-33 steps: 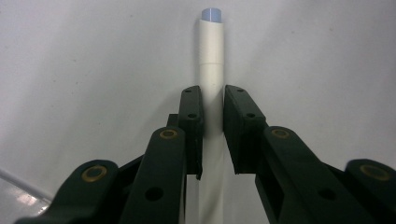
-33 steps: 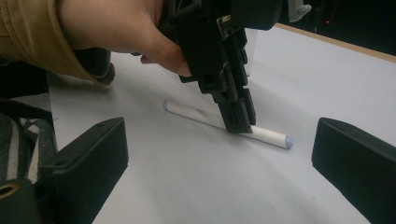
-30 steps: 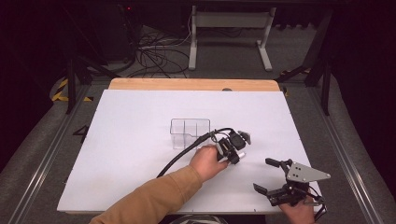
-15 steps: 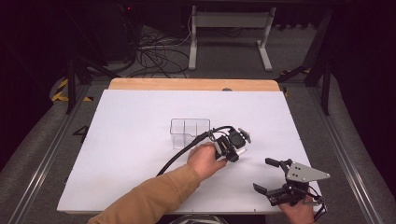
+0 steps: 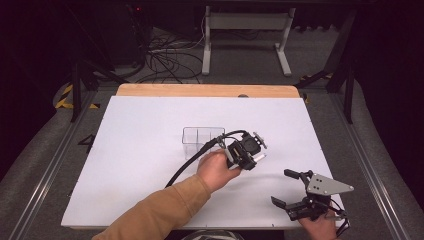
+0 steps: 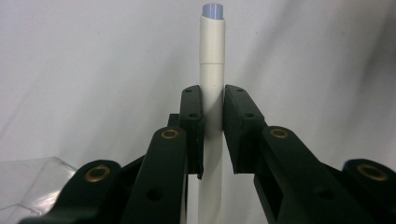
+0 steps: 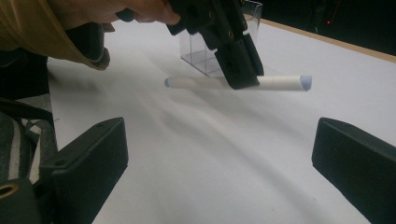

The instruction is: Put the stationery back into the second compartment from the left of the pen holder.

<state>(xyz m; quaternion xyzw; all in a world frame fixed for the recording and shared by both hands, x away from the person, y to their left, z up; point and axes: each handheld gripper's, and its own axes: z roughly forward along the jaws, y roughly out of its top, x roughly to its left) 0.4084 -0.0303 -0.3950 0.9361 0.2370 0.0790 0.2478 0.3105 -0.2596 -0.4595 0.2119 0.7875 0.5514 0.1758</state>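
Left gripper [image 6: 212, 100]: fingers clenched on a white marker [image 6: 211, 70] w/ pale blue end cap, gripped approx. mid-barrel; the right gripper view shows what the high view can't, i.e. marker [image 7: 280, 82] held level, lifted off the white bench [image 7: 210, 154], just in front of the clear compartment box [image 7: 201, 53]. Right gripper [image 5: 295, 189]: fingers released, spread wide, nothing between, near the bench's front right edge per high view; well apart from left gripper [image 5: 250, 150].
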